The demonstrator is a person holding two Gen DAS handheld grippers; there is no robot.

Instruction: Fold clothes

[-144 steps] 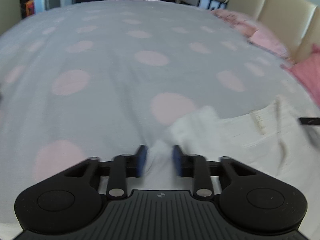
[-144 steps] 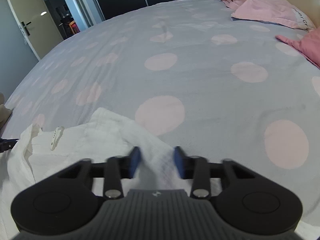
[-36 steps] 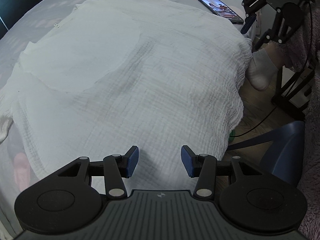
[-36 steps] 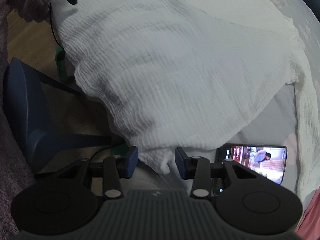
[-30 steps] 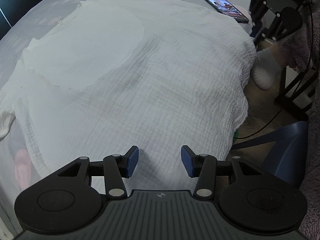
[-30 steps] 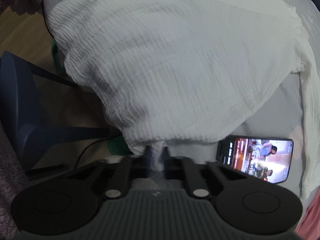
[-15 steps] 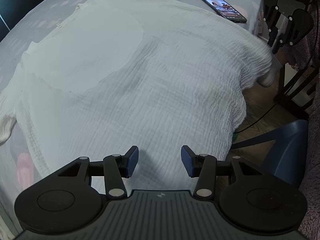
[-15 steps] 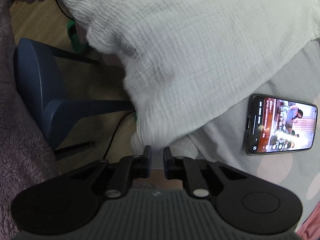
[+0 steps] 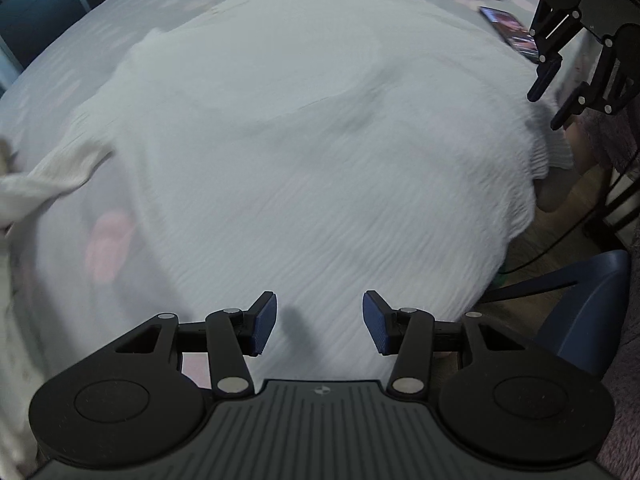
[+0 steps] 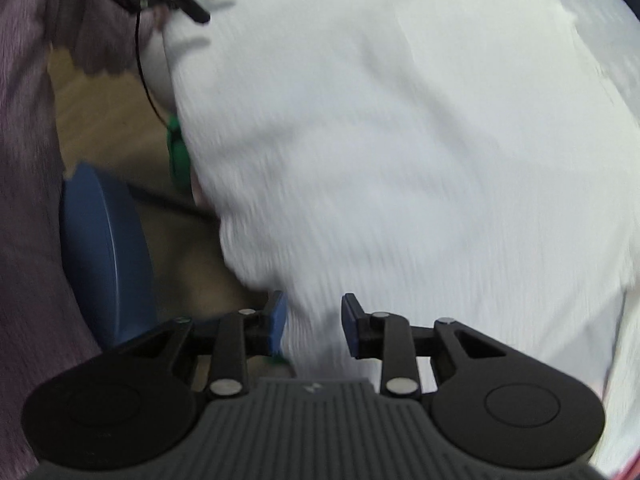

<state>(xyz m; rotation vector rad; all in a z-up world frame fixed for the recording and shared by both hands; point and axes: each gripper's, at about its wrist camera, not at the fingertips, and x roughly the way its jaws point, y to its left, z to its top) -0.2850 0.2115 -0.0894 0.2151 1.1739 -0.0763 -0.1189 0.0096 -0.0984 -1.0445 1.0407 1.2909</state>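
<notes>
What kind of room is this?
Probably a bedroom. A crinkly white cotton garment lies spread over a big bed with a grey cover with pink dots, and a wooden floor with a dark blue chair sits beside it.

White crinkled garment (image 9: 320, 152), grey bedspread (image 9: 52, 80) with pink dots, blue chair (image 9: 584, 304)

A bed (image 9: 60, 60) with a grey, pink-dotted cover is carrying a spread white garment (image 9: 304, 152), its hem overhanging the edge, and a phone (image 9: 510, 34) beside it.
</notes>
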